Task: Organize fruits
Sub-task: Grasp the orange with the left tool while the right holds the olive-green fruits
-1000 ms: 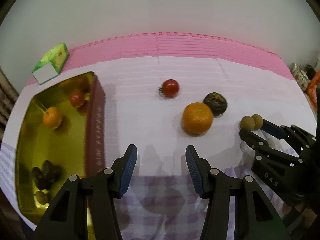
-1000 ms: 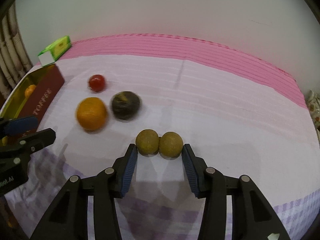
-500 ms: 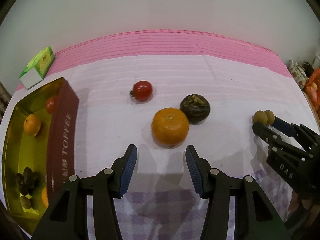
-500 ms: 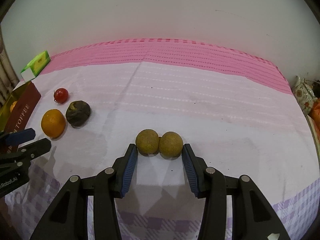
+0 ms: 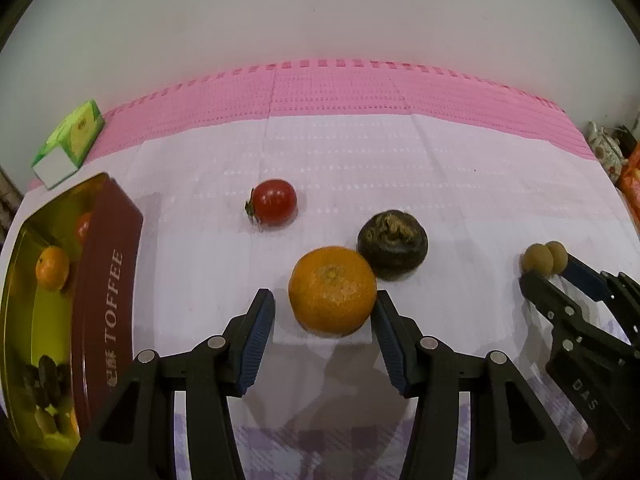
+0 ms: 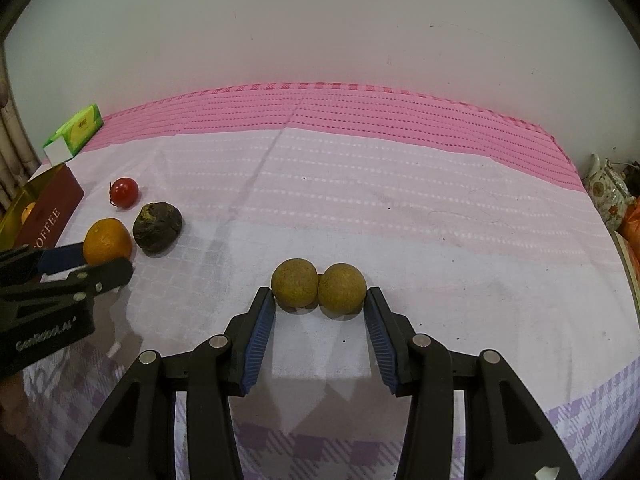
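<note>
An orange (image 5: 332,290) lies on the white cloth between the fingertips of my left gripper (image 5: 323,308), which is open; the left pad stands clear of it. Behind it sit a dark wrinkled fruit (image 5: 393,249) and a red tomato (image 5: 275,201). My right gripper (image 6: 319,300) is shut on two round brown fruits (image 6: 295,283) held side by side at its fingertips. In the left wrist view that pair (image 5: 536,258) shows at the far right. The left gripper (image 6: 106,264) and orange (image 6: 107,240) appear at the left of the right wrist view.
A gold tin with a maroon "TOFFEE" wall (image 5: 116,280) stands at the left and holds a small orange (image 5: 52,268), a red fruit and dark fruits. A green carton (image 5: 72,140) lies at the back left. A patterned teapot (image 6: 608,192) stands beyond the right edge.
My left gripper has moved right and forward from beside the tin until the orange lies between its fingers. The right gripper carried the brown pair rightward, away from the other fruits, then held still.
</note>
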{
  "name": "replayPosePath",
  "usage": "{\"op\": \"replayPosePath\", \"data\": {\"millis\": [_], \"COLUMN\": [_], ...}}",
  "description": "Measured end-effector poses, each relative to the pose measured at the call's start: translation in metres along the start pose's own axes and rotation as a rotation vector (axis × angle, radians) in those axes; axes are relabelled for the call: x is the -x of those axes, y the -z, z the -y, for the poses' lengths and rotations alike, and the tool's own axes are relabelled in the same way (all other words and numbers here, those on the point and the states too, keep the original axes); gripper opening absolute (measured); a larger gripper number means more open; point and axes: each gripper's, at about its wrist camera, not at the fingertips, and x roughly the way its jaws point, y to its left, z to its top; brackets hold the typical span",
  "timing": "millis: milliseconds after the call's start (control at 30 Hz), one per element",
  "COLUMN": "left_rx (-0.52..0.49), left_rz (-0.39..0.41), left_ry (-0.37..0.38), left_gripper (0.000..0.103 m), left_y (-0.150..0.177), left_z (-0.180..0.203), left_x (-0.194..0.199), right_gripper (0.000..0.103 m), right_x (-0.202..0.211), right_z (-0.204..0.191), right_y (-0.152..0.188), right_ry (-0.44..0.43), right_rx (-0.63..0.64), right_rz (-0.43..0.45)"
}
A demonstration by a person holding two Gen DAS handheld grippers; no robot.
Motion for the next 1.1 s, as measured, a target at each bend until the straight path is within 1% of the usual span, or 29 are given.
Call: {"op": "replayPosePath", "data": {"millis": [33, 67, 200, 700, 900, 1100], "left_rx": [-0.002, -0.003, -0.02, -0.013, -0.009, -0.006], "left_rz": [0.003, 0.007, 0.018, 0.009, -0.001, -0.005], "left_ry": [0.001, 0.007, 0.002, -0.009, -0.025, -0.03], "left_gripper": [0.049, 0.043, 0.041, 0.041, 0.041, 0.041], "left_y": [0.0, -0.001, 0.0, 0.008, 0.013, 0.018], "left_z": [0.0, 0.0, 0.002, -0.004, -0.009, -0.014], "left_x": [-0.001, 0.0, 0.001, 0.007, 0.011, 0.018], "right_gripper": [0.044, 0.044, 0.044, 0.044, 0.043, 0.043], "right_x": [0.0, 0.0, 0.0, -0.001, -0.002, 0.011], "right_z": [0.0, 0.0, 0.0, 0.0, 0.0, -0.006], "right_y": [0.0, 0.0, 0.0, -0.001, -0.005, -0.005], "right_ry": [0.0, 0.0, 0.0, 0.001, 0.003, -0.003], "right_rx": [0.0, 0.0, 0.0, 0.0, -0.011, -0.002], "right_rz": [0.0, 0.0, -0.001, -0.003, -0.026, -0.022]}}
